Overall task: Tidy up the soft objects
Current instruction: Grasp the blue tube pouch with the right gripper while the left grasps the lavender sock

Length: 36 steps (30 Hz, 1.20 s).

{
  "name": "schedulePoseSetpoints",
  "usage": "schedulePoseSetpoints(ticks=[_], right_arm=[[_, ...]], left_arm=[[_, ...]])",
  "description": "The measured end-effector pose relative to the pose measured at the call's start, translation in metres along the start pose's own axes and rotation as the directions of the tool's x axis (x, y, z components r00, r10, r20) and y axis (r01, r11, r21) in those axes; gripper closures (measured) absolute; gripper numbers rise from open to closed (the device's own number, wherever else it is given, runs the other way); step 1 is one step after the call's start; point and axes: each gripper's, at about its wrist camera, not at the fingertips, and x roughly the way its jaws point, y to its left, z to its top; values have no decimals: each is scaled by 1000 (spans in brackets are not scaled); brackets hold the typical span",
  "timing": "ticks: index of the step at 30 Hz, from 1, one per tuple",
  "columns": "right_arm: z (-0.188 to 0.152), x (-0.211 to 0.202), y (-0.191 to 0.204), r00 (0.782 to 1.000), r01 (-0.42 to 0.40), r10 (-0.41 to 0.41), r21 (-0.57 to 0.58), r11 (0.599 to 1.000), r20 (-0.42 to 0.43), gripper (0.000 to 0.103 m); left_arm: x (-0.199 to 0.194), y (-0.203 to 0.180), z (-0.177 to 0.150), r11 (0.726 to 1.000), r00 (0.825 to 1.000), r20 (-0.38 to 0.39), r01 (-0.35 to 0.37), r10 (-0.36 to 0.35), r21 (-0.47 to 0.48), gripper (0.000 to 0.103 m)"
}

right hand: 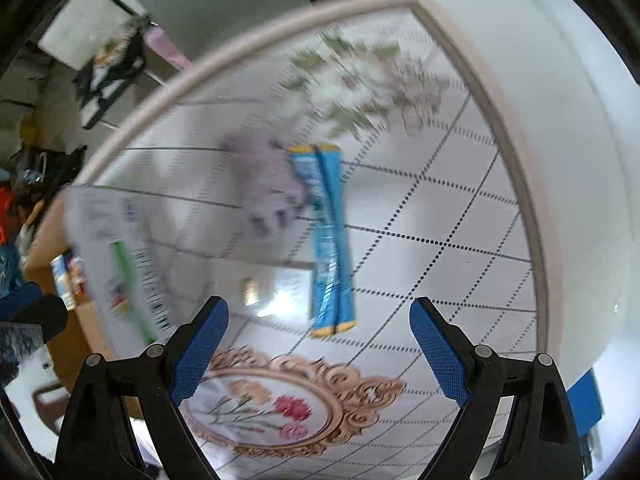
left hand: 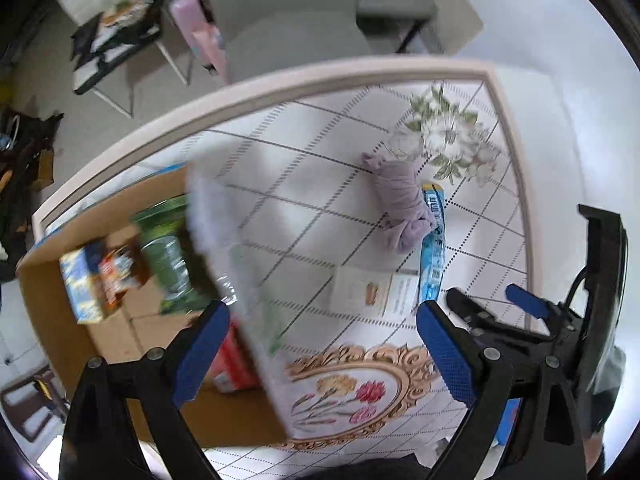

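Note:
A rolled lilac cloth [left hand: 404,204] lies on the patterned table, also in the right wrist view [right hand: 268,188]. A blue packet [left hand: 434,248] lies beside it, touching it, and shows in the right wrist view [right hand: 330,240]. A flat white packet [left hand: 376,292] lies in front of them. A white packet with green print [left hand: 236,264] is blurred in mid-air over the box edge; it also shows in the right wrist view [right hand: 120,264]. My left gripper [left hand: 320,344] is open and empty. My right gripper [right hand: 318,344] is open and empty, and shows in the left wrist view [left hand: 496,300].
An open cardboard box [left hand: 120,320] at the table's left holds a green packet [left hand: 168,256] and other packets [left hand: 100,280]. The table has a raised pale rim [left hand: 320,76]. Chairs and clutter stand on the floor beyond.

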Motion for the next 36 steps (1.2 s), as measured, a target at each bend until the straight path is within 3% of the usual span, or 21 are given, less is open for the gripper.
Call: schedulePoseSetpoints(ticks=[5, 7, 10, 13, 15, 19, 25, 28, 29, 30, 33, 36], right_arm=[[19, 48, -12, 997, -17, 18, 14, 1000, -79, 21], [23, 63, -17, 994, -19, 21, 27, 999, -107, 49], [26, 79, -27, 990, -38, 45, 52, 998, -136, 61], [26, 74, -44, 991, -42, 51, 67, 997, -125, 72], [27, 67, -58, 993, -34, 43, 86, 996, -109, 78], [29, 55, -94, 996, 23, -13, 116, 993, -89, 78], [34, 54, -109, 996, -12, 24, 126, 992, -90, 77], [38, 49, -106, 994, -72, 82, 136, 988, -74, 75], [38, 48, -102, 993, -79, 89, 126, 989, -72, 72], [38, 49, -97, 993, -80, 90, 113, 990, -81, 64], [41, 54, -82, 991, -96, 104, 97, 991, -88, 53], [45, 66, -67, 991, -60, 69, 79, 995, -117, 53]], left_arm=[[61, -30, 47, 1000, 993, -115, -22, 24, 20, 7], [75, -34, 56, 1000, 989, -144, -18, 20, 17, 7], [93, -42, 66, 1000, 983, -185, -11, 14, 18, 7], [102, -50, 70, 998, 971, -228, 67, -66, -5, 7], [102, -58, 73, 999, 973, -226, 41, -36, 14, 7], [111, -73, 77, 998, 973, -232, 11, 3, 58, 7], [141, -91, 78, 997, 961, -276, -10, 31, 80, 7], [152, -94, 75, 996, 962, -268, -27, 49, 87, 9], [153, -93, 74, 996, 964, -261, -27, 48, 85, 19], [154, -93, 73, 996, 965, -256, -29, 51, 86, 37], [157, -88, 68, 994, 968, -239, -57, 77, 88, 61], [156, -84, 65, 994, 971, -222, -69, 87, 86, 65]])
